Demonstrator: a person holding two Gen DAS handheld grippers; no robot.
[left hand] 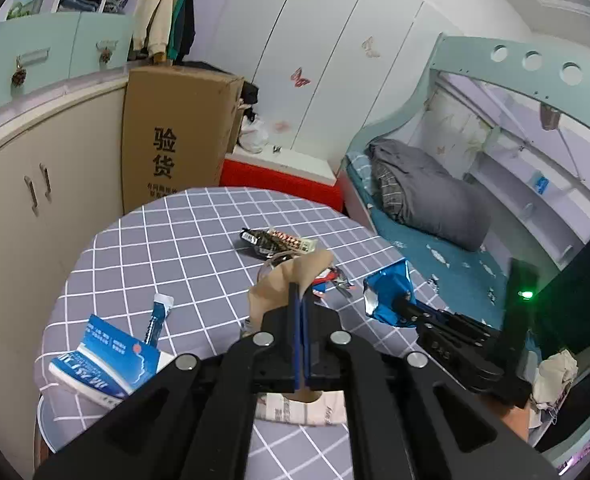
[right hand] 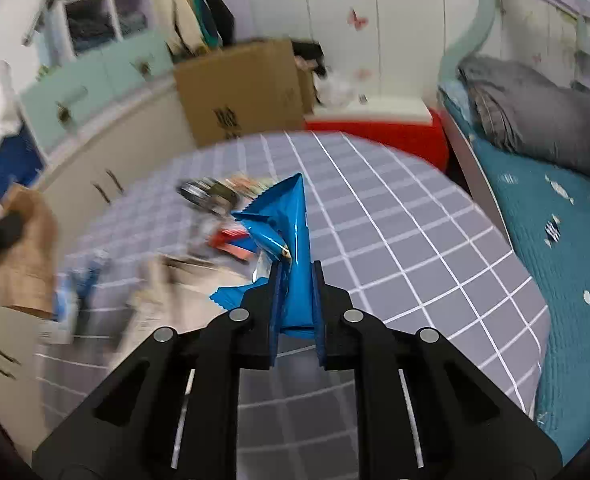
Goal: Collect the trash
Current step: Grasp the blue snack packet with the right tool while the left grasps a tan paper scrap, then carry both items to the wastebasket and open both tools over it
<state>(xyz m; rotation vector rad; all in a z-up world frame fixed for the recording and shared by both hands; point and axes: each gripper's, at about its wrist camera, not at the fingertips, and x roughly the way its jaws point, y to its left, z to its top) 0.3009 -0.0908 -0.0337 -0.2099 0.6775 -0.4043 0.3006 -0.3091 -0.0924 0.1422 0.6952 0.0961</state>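
wrapper (right hand: pixel 291 232) upright in right claw (right hand: pixel 297 280)

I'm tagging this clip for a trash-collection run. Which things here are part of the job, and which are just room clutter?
Part of the job:
- brown paper bag, held by the left gripper
- blue wrapper, held by the right gripper
- dark snack wrapper
- blue-and-white carton
- blue sachet

Just lying about:
- cardboard box
- grey bedding
- red-and-white box

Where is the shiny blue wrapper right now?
The shiny blue wrapper is pinched in the right claw, held up above the checked table. In the left wrist view it hangs right of the brown paper.
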